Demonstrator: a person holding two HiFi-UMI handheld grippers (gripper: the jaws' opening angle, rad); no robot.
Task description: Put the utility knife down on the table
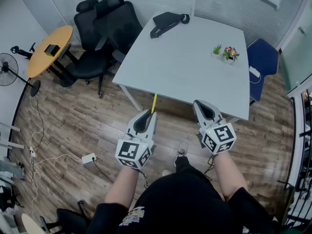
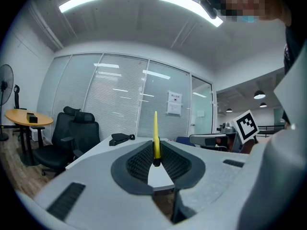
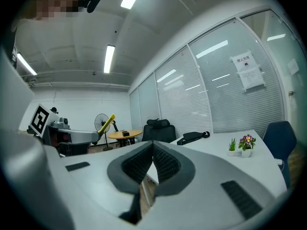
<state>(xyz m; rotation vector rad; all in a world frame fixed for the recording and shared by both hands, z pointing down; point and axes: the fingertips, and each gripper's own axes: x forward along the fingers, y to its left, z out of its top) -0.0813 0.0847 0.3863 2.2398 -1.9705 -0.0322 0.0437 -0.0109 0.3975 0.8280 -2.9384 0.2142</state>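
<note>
While your left gripper (image 2: 156, 163) clamps the slim yellow utility knife (image 2: 156, 138) narrowly between its ribbed black pads, the knife stands up and forward out of the jaws. Your right gripper (image 3: 152, 145) has its pads pressed together at the tips with nothing between them. From the head view, both grippers are over the wood-plank floor (image 1: 73, 126), just short of the pale grey square table (image 1: 195, 77), and the knife's tip is right at the table's near edge, not resting on it. On the far side of the table lie a black bag (image 1: 165, 22) and two small potted plants (image 1: 225, 52). Black office chairs (image 1: 105, 28) stand to the left.
</note>
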